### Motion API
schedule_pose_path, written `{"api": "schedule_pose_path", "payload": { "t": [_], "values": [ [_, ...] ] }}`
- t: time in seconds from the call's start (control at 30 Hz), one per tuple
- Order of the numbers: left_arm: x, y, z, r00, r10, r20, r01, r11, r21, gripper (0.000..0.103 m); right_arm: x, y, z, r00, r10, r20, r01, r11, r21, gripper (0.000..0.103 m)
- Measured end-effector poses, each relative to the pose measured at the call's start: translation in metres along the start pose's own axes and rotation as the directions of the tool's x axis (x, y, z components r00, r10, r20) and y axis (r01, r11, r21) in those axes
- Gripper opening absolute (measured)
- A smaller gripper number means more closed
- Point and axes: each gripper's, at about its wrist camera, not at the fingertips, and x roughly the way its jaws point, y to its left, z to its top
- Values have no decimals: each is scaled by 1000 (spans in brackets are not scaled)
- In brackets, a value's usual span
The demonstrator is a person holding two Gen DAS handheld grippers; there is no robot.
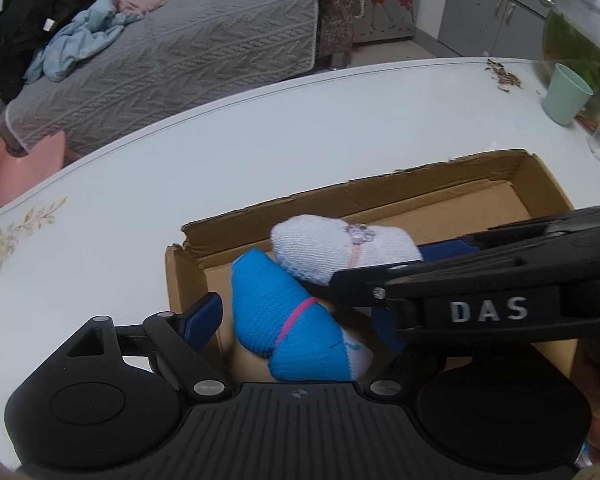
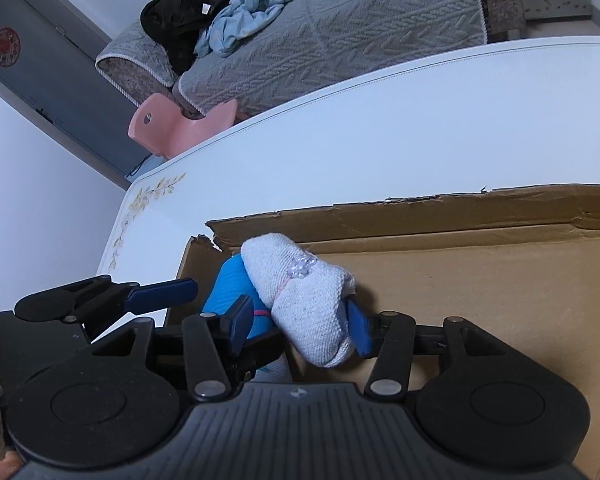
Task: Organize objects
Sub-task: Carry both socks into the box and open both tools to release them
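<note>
White sock bundle [image 2: 300, 292] with clear bead ornament and pink band, lying inside open cardboard box [image 2: 460, 216] at its left end, resting partly on blue sock bundle [image 1: 283, 312] with pink band. Blue bundle low in box corner, against near-left wall, white toe end toward camera in left wrist view. Right gripper [image 2: 300, 324] straddling white bundle: blue pads at either side of it, right pad touching the knit, left pad just beside it next to blue bundle; firm pressing not evident, read as released. Left gripper [image 1: 295, 320] wide apart around blue bundle: left finger [image 1: 203, 316] outside over box's left wall edge, clear of the sock; right finger mostly hidden behind the other gripper's black arm marked DAS. Box torn along top rim, sitting on white table [image 1: 259, 128] with floral print at corner. Mint green cup [image 1: 566, 94] and glass vessel with greenery at far right of table. Beyond table: pink stool [image 2: 179, 124], grey quilted sofa [image 1: 179, 52] with heap of black, blue and pink clothes
</note>
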Motion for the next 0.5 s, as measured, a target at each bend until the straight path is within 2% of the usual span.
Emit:
{"api": "schedule_pose_path", "payload": {
  "t": [0.23, 0.4, 0.5],
  "values": [
    [-20, -1, -4, 1000, -9, -3, 9, 1000, 8, 88, -8, 7, 3, 999, -28, 28, 29, 999, -37, 54],
    [-49, -2, -13, 1000, 0, -9, 0, 1000, 10, 90, -26, 9, 6, 998, -29, 53, 31, 998, -48, 55],
    [-71, -3, -23, 1000, 5, -11, -5, 1000, 5, 95, -42, 13, 5, 997, -30, 78, 36, 996, -81, 64]
  ]
}}
